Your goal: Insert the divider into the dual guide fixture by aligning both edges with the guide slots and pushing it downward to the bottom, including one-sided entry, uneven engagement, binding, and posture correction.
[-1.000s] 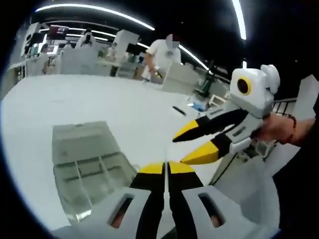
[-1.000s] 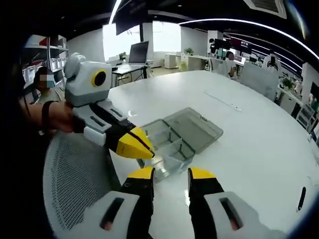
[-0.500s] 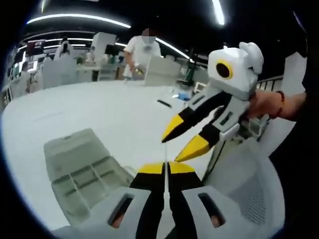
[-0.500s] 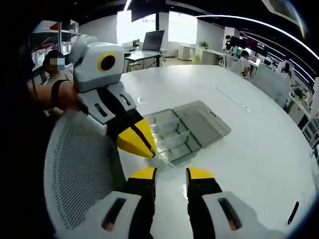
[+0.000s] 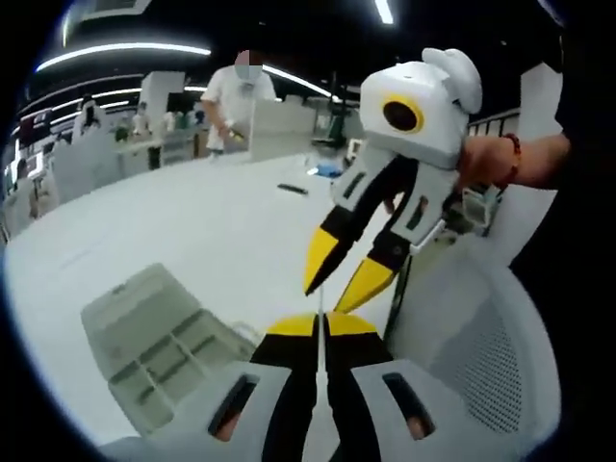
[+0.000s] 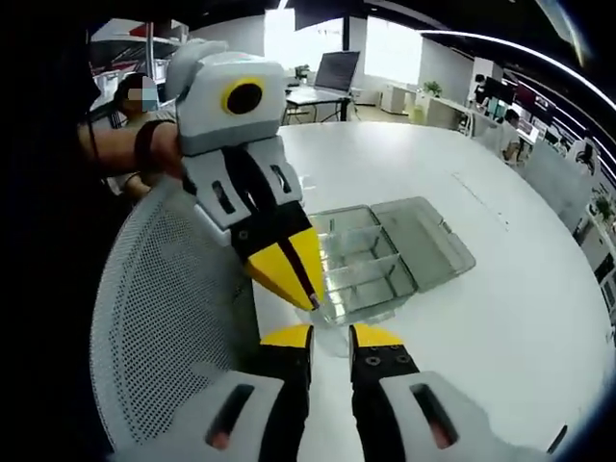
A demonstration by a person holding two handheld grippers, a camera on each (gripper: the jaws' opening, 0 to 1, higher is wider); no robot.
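My left gripper (image 5: 321,322) is shut on a thin clear divider (image 5: 321,302), seen edge-on as a pale line between the jaws. In the right gripper view, the left gripper (image 6: 302,292) points down from the upper left, just over the near corner of the clear compartment box (image 6: 371,271). My right gripper (image 6: 332,335) is open with a narrow gap, its tips close under the left gripper's tips. In the left gripper view the right gripper (image 5: 327,295) angles down onto the divider's edge, one jaw on either side. The box (image 5: 154,351) lies on the white table, its lid (image 6: 435,241) folded open.
A white mesh chair (image 5: 481,356) stands right beside both grippers, at the table (image 6: 500,327) edge. A small dark object (image 5: 292,189) lies farther out on the table. A person (image 5: 236,96) stands at desks in the background. A hand with a bead bracelet (image 5: 500,159) holds the right gripper.
The right gripper's jaws have narrowed and its tips have tilted down, closer to the left gripper's tips. Both views have swung, so the box sits differently in each.
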